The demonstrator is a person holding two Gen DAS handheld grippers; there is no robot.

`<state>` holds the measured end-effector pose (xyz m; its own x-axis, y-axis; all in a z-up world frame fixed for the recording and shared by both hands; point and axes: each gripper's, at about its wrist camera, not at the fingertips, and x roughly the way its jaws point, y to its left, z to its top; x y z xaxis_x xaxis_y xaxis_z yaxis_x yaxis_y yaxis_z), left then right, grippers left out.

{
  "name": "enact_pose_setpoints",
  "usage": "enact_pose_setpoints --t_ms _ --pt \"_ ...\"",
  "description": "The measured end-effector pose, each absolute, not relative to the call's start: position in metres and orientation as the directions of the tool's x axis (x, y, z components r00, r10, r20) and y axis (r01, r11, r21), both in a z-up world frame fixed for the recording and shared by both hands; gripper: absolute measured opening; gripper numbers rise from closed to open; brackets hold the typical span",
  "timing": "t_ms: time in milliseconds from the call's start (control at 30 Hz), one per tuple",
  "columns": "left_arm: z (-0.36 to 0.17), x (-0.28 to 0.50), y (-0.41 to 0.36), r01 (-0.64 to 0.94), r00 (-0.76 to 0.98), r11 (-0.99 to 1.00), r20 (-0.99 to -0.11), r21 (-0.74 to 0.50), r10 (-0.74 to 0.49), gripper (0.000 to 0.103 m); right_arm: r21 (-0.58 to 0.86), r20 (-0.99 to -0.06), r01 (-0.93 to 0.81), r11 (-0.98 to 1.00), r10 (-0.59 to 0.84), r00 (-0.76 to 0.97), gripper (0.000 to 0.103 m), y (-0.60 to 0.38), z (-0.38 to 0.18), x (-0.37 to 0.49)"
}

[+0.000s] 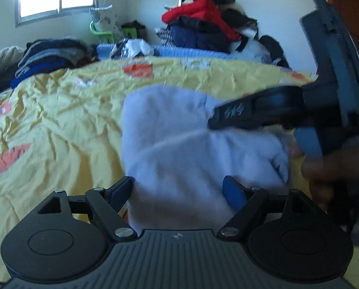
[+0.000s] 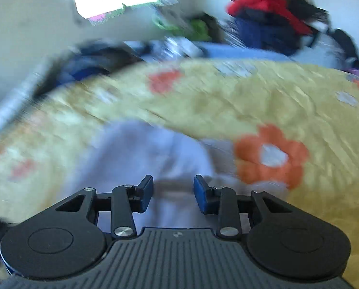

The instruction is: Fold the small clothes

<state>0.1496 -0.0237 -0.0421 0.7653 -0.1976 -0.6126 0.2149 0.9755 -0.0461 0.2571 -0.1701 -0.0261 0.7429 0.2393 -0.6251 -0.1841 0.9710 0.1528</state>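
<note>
Right-wrist view blurred; white garment (image 2: 143, 149) indistinct

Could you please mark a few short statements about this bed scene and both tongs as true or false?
1. A pale lilac garment lies on a yellow flowered bedspread. True.
2. The left tongs are clamped shut on nothing. False: the fingers stand wide apart with the garment between them.
3. The right tongs are open. True.
4. The clothes pile by the wall is all white. False: it includes red and dark items.
</note>
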Motion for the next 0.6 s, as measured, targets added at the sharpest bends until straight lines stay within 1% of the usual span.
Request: enact_pose_setpoints --t_ms 67,133,167,233,267,333,400,433,500,600 --pt "-0.043 0.148 -0.017 0.209 0.76 0.975 -0.614 -0.081 -0.214 0.083 0.219 -0.61 -0.154 0.963 0.258 0.749 0.038 -0.185 -0.025 0.254" --pt "-0.045 0.148 -0.013 0.194 0.756 0.976 -0.62 -0.096 -0.211 0.084 0.201 -0.578 -0.139 0.97 0.232 0.782 0.042 -0.187 -0.015 0.24" --pt "-0.046 0.148 -0.012 0.189 0.754 0.977 -0.623 -0.102 -0.211 0.085 0.171 -0.559 -0.151 0.974 0.222 0.799 0.046 -0.185 -0.01 0.228" --pt "-0.047 0.146 -0.011 0.179 0.755 0.978 -0.622 -0.11 -0.208 0.085 0.146 -0.528 -0.211 0.967 0.256 0.809 0.05 -0.183 -0.002 0.206" --pt "-0.048 0.144 -0.011 0.175 0.757 0.979 -0.621 -0.109 -0.204 0.085 0.145 -0.528 -0.252 0.957 0.29 0.798 0.051 -0.183 -0.001 0.201" --pt "-0.048 0.141 -0.011 0.168 0.759 0.98 -0.62 -0.107 -0.198 0.085 0.121 -0.568 -0.299 0.947 0.313 0.762 0.05 -0.176 -0.007 0.2" --pt "-0.048 0.139 -0.012 0.164 0.755 0.98 -0.625 -0.109 -0.196 0.085 0.051 -0.613 -0.286 0.957 0.256 0.748 0.051 -0.171 -0.021 0.202" --pt "-0.047 0.136 -0.011 0.163 0.754 0.98 -0.626 -0.113 -0.198 0.085 0.037 -0.616 -0.272 0.961 0.237 0.751 0.051 -0.171 -0.026 0.205" --pt "-0.046 0.132 -0.009 0.158 0.753 0.98 -0.628 -0.117 -0.196 0.085 0.082 -0.605 -0.243 0.967 0.242 0.759 0.05 -0.174 -0.024 0.206" --pt "-0.046 0.129 -0.007 0.156 0.749 0.98 -0.632 -0.121 -0.198 0.085 0.065 -0.557 -0.205 0.977 0.206 0.804 0.053 -0.171 -0.012 0.189"
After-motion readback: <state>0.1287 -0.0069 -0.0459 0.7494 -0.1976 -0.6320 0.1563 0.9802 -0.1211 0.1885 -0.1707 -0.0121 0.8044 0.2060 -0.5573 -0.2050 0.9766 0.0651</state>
